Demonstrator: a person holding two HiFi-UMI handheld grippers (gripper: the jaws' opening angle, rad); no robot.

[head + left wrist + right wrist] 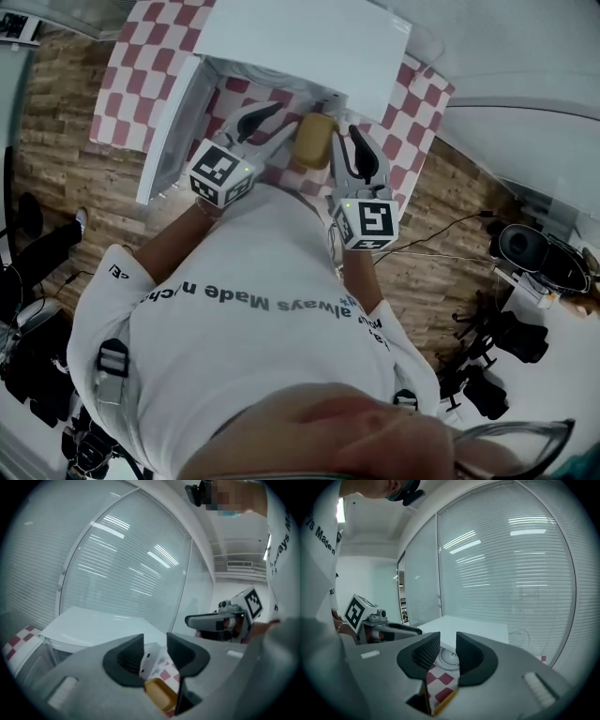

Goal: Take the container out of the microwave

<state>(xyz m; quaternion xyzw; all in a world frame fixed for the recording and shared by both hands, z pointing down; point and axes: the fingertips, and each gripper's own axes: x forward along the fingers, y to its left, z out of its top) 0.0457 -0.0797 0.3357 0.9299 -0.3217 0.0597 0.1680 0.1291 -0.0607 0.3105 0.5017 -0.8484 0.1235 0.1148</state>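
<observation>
The tan container (314, 141) lies on the red-and-white checked cloth (131, 84) in front of the white microwave (300, 37), whose door (169, 131) is swung out to the left. My left gripper (274, 127) hovers at the container's left and my right gripper (349, 141) at its right. In the left gripper view the left gripper (154, 644) is open with nothing between its pads, and the container (159, 693) shows low down, beneath them. The right gripper (447, 641) is also open and empty, with the container's yellow edge (443, 699) below it.
The table stands on a wood-patterned floor (66, 141). Camera gear and cables (525, 253) lie at the right, dark equipment (37, 366) at the left. Windows with blinds (511, 573) are behind the microwave. My torso in a white shirt (244, 309) fills the near side.
</observation>
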